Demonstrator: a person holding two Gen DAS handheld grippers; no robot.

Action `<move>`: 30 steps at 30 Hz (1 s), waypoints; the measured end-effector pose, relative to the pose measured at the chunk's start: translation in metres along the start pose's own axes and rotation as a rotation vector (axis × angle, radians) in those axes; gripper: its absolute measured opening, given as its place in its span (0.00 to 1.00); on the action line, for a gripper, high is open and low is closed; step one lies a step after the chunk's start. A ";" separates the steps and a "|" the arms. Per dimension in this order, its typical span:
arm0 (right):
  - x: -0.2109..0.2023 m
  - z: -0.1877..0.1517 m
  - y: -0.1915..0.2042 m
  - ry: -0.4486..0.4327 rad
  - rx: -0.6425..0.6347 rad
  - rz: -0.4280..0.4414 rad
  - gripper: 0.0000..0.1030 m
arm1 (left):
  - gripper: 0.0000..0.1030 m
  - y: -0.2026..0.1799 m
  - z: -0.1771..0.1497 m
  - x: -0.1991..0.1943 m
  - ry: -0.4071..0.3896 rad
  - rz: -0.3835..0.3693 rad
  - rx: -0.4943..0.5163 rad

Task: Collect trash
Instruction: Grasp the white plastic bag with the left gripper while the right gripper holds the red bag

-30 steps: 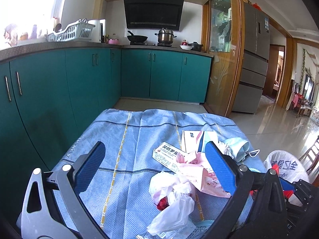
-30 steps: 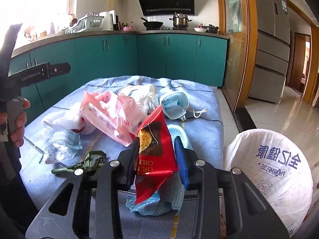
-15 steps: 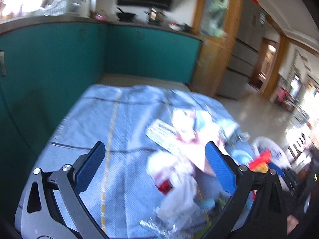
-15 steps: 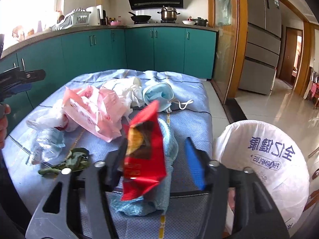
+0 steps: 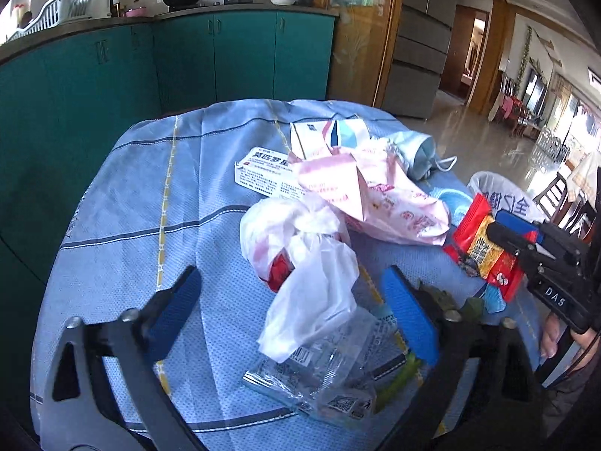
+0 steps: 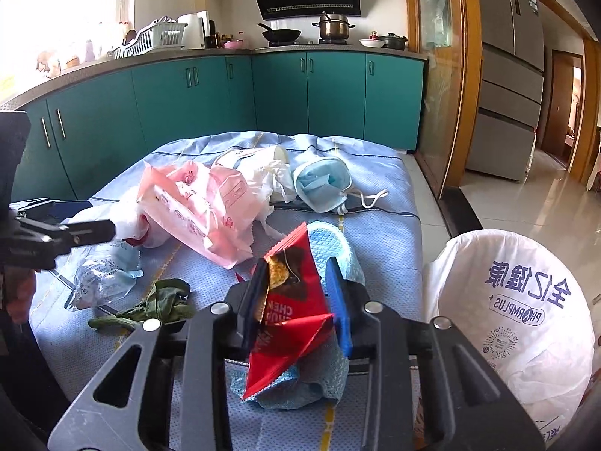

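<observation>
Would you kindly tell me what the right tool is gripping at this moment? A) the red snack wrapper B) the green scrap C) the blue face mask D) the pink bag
A: the red snack wrapper stands pinched between the blue pads of the right tool, while the mask, pink bag and green scrap lie on the cloth.

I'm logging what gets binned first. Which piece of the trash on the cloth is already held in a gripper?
The red snack wrapper: it stands clamped in the right gripper, while the other trash lies loose on the blue cloth.
</observation>
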State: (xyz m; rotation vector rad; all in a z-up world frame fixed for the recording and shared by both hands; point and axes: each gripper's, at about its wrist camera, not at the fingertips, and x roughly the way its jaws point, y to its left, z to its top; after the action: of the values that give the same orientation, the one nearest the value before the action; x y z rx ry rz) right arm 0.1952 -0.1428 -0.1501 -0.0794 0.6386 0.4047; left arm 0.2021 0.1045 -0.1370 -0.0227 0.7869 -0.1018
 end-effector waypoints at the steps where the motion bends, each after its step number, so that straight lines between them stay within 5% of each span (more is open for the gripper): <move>1: 0.001 0.000 0.000 0.001 -0.002 -0.002 0.34 | 0.72 0.000 0.000 0.002 0.011 -0.006 0.001; 5: -0.002 0.000 0.001 -0.006 -0.007 -0.014 0.45 | 0.48 0.003 0.000 0.003 0.013 0.002 -0.012; 7: -0.003 0.000 0.000 -0.010 -0.004 -0.012 0.50 | 0.25 0.007 0.001 0.001 0.003 0.004 -0.028; 10: -0.003 -0.001 -0.001 -0.007 -0.008 -0.014 0.51 | 0.21 0.015 0.003 -0.006 -0.037 0.055 -0.060; 20: 0.000 -0.009 0.022 0.031 -0.150 -0.018 0.60 | 0.22 0.024 0.004 -0.004 -0.031 0.085 -0.097; 27: 0.006 -0.012 0.031 0.054 -0.213 -0.062 0.60 | 0.58 0.027 0.001 0.006 -0.022 0.065 -0.117; 30: 0.006 -0.011 0.028 0.053 -0.201 -0.055 0.47 | 0.64 0.033 0.002 0.009 -0.028 0.029 -0.154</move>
State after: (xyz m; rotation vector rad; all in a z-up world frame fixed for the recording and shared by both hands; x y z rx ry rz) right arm 0.1821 -0.1173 -0.1614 -0.2994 0.6453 0.4137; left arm 0.2132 0.1359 -0.1438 -0.1581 0.7658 -0.0135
